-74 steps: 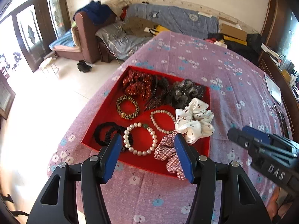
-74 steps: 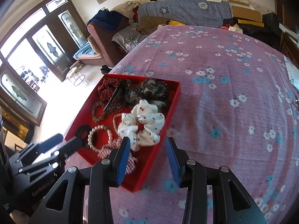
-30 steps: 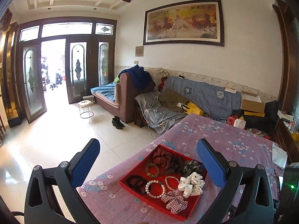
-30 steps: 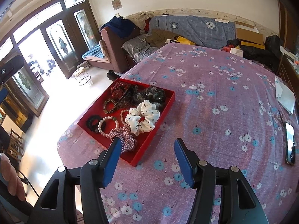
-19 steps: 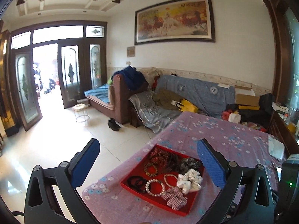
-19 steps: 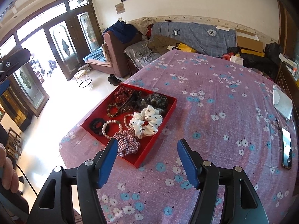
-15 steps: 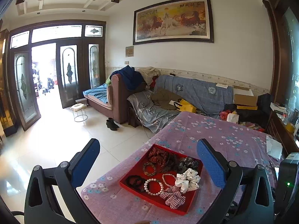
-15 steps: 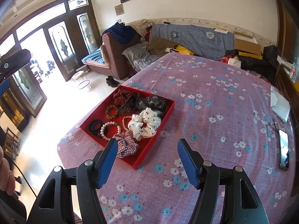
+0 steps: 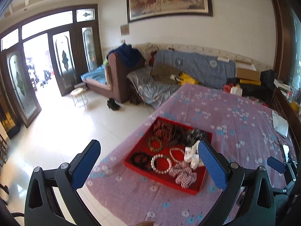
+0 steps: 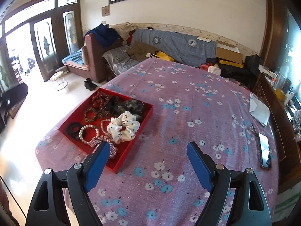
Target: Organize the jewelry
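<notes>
A red tray (image 9: 196, 189) (image 10: 144, 118) sits near the left edge of the purple flowered table. It holds a white dotted scrunchie (image 10: 124, 128), a plaid scrunchie (image 9: 183, 175), a pearl bracelet (image 9: 160, 163) (image 10: 88, 133), a black scrunchie (image 9: 141, 160) and several darker hair pieces. My left gripper (image 9: 148, 152) is open and empty, held high and back from the tray. My right gripper (image 10: 148, 150) is open and empty above the table, just right of the tray. The right gripper's tip (image 9: 276, 164) also shows in the left wrist view.
The purple flowered tablecloth (image 10: 188, 113) covers the table. A phone (image 10: 265, 153) and a white paper (image 10: 259, 109) lie near its right edge. A cluttered sofa (image 10: 169, 45) and armchair stand behind; the tiled floor (image 9: 56, 122) lies left.
Both grippers have lifted up and back from the tray and opened wider. The left view now tilts down again toward the table, and the right gripper has spread further.
</notes>
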Demonstrator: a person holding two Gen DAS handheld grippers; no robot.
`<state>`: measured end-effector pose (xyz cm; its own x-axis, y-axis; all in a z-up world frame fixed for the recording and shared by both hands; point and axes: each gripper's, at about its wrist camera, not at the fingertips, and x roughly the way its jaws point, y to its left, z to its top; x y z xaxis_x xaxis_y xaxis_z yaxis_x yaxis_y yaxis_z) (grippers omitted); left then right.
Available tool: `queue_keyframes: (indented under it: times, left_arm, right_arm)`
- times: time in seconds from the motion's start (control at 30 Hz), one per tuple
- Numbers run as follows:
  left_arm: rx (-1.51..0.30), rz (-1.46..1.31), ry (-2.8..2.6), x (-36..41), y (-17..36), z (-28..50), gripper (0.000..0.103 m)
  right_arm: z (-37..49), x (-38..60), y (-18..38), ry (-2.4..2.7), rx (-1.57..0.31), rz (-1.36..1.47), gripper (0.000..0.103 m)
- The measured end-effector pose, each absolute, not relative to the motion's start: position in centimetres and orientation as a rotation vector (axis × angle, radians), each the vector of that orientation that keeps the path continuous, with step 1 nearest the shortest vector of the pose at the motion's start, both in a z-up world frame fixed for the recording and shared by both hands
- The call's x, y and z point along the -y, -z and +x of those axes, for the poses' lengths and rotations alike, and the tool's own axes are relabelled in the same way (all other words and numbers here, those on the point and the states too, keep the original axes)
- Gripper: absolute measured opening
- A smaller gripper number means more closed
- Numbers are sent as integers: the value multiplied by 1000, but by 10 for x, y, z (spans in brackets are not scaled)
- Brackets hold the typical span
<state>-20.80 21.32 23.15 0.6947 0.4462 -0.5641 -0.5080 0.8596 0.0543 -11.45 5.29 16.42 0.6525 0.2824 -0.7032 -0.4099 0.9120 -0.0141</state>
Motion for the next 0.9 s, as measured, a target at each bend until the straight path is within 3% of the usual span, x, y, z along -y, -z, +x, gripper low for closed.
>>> queue_keyframes:
  times: [0.9]
  left_arm:
    - [-817, -118, -461, -241, -182, -177, 103]
  right_arm:
    - [-88, -82, -121, -370, -926, -183, 88]
